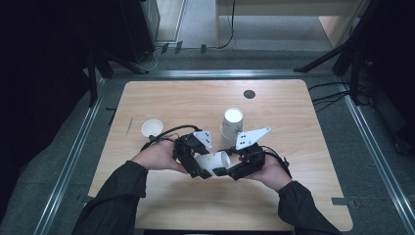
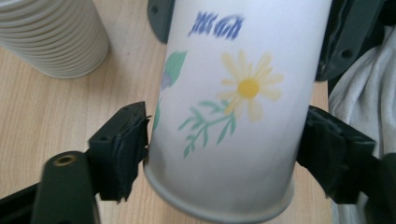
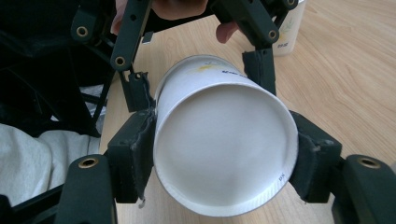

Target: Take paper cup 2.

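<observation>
One flowered paper cup (image 1: 215, 160) lies sideways at worktop (image 1: 303, 205) centre between both tongs, right tongs (image 1: 226, 170) pinching its base end, left tongs (image 1: 199, 166) bracketing its wall; stack (image 1: 231, 125) at 12 o'clock awaits, nesting seemingly pending.
</observation>
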Motion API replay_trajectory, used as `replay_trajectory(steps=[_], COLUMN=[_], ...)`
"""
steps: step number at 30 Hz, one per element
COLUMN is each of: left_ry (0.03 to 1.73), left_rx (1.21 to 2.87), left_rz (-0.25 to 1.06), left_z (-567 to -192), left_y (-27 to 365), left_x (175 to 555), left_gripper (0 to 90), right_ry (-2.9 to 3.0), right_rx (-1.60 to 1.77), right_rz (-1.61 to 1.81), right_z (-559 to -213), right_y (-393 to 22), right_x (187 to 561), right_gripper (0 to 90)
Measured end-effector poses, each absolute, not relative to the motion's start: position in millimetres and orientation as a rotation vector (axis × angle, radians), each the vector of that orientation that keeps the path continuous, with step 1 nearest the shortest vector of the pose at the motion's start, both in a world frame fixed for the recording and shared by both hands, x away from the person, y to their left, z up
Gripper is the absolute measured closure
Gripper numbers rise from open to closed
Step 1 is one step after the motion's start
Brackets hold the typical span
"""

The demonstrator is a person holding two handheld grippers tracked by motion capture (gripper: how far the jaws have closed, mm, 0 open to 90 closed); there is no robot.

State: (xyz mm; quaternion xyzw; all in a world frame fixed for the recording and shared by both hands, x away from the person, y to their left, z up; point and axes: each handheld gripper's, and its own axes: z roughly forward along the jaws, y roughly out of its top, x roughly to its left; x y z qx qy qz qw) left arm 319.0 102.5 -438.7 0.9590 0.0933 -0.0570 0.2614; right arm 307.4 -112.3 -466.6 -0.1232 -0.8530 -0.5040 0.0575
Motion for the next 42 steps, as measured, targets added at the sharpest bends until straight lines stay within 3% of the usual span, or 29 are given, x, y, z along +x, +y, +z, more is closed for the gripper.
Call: replay_trajectory(steps=[12, 32, 42], left_ry=[0.274, 0.382, 0.384], left_rx=[2.466, 2.257, 2.182], left_rz=[-0.135, -0.110, -0.164], left_z=[-438.1, -444.8, -454.0], left_y=[117.9, 144.2, 140.2], left_x=[322.0, 317.2, 311.6], left_gripper=[13.2, 11.1, 11.9], right_ry=[-2.558, -2.491, -2.441], right_rx=[-0.409, -0.425, -0.410], right_rz=[-1.588, -1.683, -1.705], right_z=[-458.2, -448.5, -448.2], right_y=[-128.3, -148.2, -147.0], right_x=[310.9, 313.6, 314.2], right_gripper=[33.3, 33.4, 33.4])
